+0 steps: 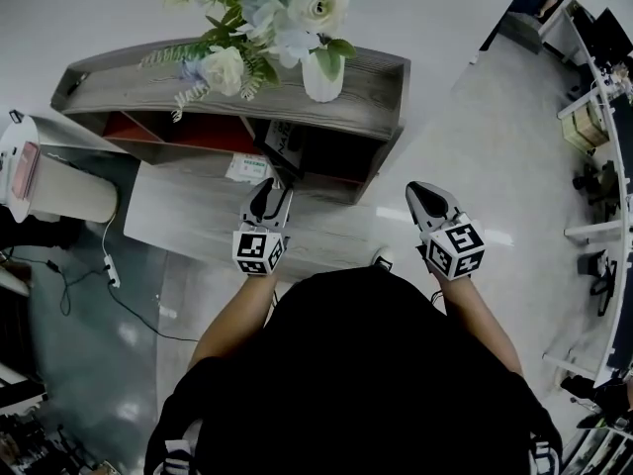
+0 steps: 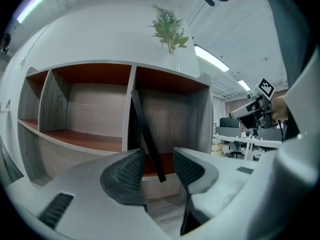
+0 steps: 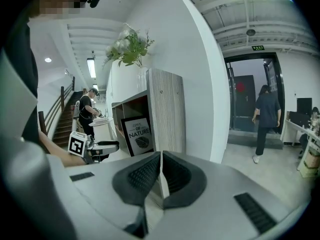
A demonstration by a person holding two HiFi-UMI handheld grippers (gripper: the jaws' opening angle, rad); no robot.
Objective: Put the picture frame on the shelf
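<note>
The grey wooden shelf (image 1: pixel 381 102) stands in front of me with red-brown boards inside. The black picture frame (image 1: pixel 287 146) leans upright in its right compartment; the right gripper view shows its front (image 3: pixel 137 136) with a leaf print, and the left gripper view shows its thin edge (image 2: pixel 145 134). My left gripper (image 1: pixel 269 188) hangs just in front of that compartment, open (image 2: pixel 159 170), the frame's edge lined up with the gap, beyond the pads and untouched. My right gripper (image 1: pixel 420 191) is off the shelf's right end, shut (image 3: pixel 160 176) and empty.
A white vase of flowers (image 1: pixel 321 72) stands on the shelf top. A paper sheet (image 1: pixel 247 168) lies on the lower board. A white round stand (image 1: pixel 59 191) and a floor cable (image 1: pixel 109 265) are at left, desks (image 1: pixel 593 117) at right. A person (image 3: pixel 263 114) walks by the doorway.
</note>
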